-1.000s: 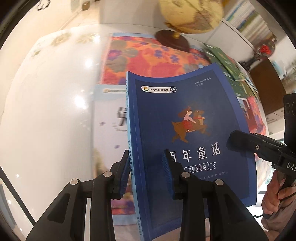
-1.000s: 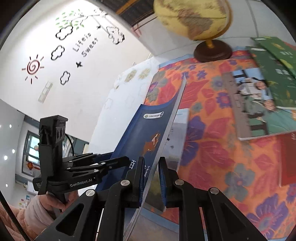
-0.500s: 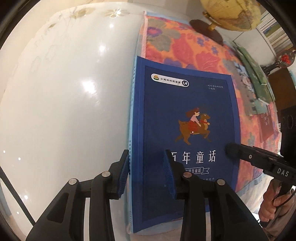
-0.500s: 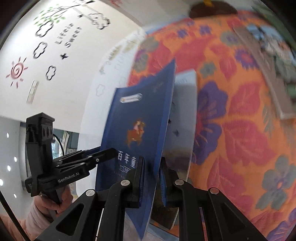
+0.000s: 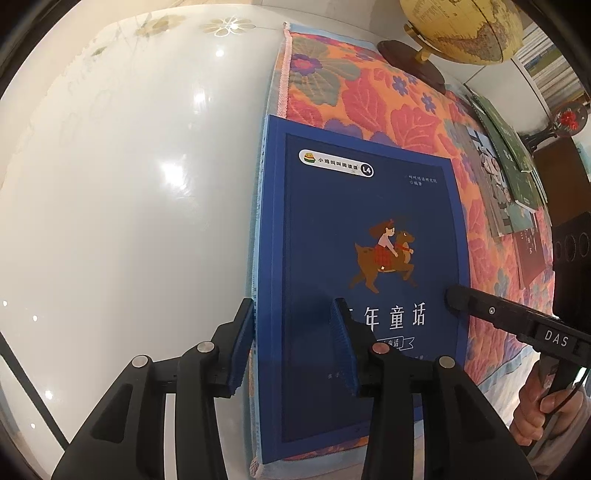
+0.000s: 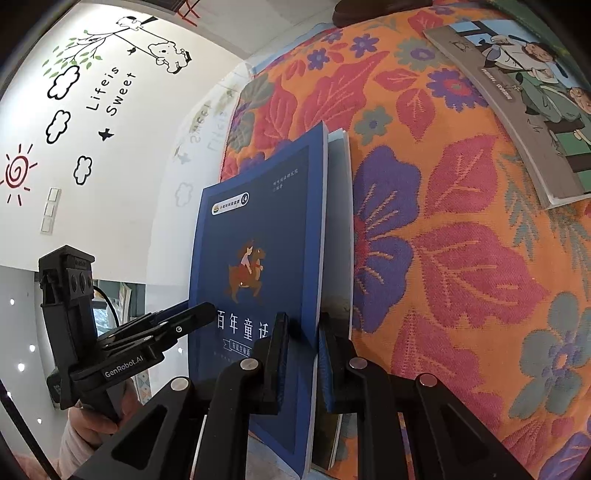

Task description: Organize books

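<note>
A dark blue book (image 5: 362, 221) with a girl riding a deer on its cover lies flat on a paler book (image 6: 338, 221), on the floral cloth (image 5: 351, 96). My left gripper (image 5: 293, 347) points down over the book's spine edge. Its jaws are opening, with one pad beside the spine, the other above the cover, and neither pressing. My right gripper (image 6: 301, 350) is shut on the blue book's (image 6: 258, 229) page edge near the bottom corner. Each gripper shows in the other view: the right gripper (image 5: 456, 299) at the book's right edge, the left gripper (image 6: 207, 310) at its left.
The cloth (image 6: 461, 258) covers the right part of a glossy white table (image 5: 129, 203). Further books (image 5: 498, 184) lie along the cloth's right side, one an illustrated book (image 6: 535, 110). A globe (image 5: 461, 29) stands at the far end. A person's hands (image 5: 543, 410) hold the grippers.
The blue book, held up and tilted a second ago, has come down flat onto the paler book. My left jaws have widened off it. The right jaws stay closed on its edge.
</note>
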A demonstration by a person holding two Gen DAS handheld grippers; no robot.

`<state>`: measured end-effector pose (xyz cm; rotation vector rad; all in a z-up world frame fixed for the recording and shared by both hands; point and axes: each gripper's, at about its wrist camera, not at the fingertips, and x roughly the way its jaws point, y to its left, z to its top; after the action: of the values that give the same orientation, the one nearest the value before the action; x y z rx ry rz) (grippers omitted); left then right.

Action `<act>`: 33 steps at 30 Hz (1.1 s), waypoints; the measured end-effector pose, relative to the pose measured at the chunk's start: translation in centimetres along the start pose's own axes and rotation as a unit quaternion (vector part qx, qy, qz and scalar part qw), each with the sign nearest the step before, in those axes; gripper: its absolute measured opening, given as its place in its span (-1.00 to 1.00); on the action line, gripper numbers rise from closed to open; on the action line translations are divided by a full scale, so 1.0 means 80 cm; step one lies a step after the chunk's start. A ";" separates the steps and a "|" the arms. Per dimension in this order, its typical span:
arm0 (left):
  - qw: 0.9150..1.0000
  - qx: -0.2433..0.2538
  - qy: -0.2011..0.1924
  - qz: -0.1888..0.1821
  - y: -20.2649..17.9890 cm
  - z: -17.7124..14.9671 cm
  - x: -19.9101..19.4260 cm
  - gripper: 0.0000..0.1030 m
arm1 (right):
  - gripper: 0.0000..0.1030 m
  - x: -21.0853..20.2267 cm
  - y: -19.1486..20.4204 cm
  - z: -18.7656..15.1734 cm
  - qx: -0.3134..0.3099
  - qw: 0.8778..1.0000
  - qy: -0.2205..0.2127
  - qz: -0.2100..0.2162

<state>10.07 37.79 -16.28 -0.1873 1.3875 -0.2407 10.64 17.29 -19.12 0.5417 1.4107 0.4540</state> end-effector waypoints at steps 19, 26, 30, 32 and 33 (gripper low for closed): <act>1.000 -0.009 0.009 -0.001 -0.003 0.000 0.002 -0.16 | -0.64 -0.007 -0.004 -0.007 0.001 0.998 0.026 -0.061; 1.000 -0.021 0.009 0.017 -0.006 0.002 -0.002 -0.13 | -0.59 -0.015 0.000 -0.013 -0.020 0.998 0.028 -0.057; 0.999 -0.029 -0.009 0.024 -0.013 0.003 -0.019 -0.13 | -0.59 -0.041 -0.023 -0.017 -0.006 0.998 0.015 -0.053; 0.999 -0.031 -0.012 0.025 -0.021 0.006 -0.024 -0.13 | -0.59 -0.055 -0.037 -0.016 0.004 0.999 0.006 -0.052; 0.999 -0.031 -0.013 0.028 -0.026 0.008 -0.024 -0.13 | -0.59 -0.062 -0.044 -0.016 0.009 0.999 0.001 -0.052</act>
<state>10.23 36.31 -13.78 -0.2029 1.3736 -0.1487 8.71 11.62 -17.41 0.4798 1.4398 0.3586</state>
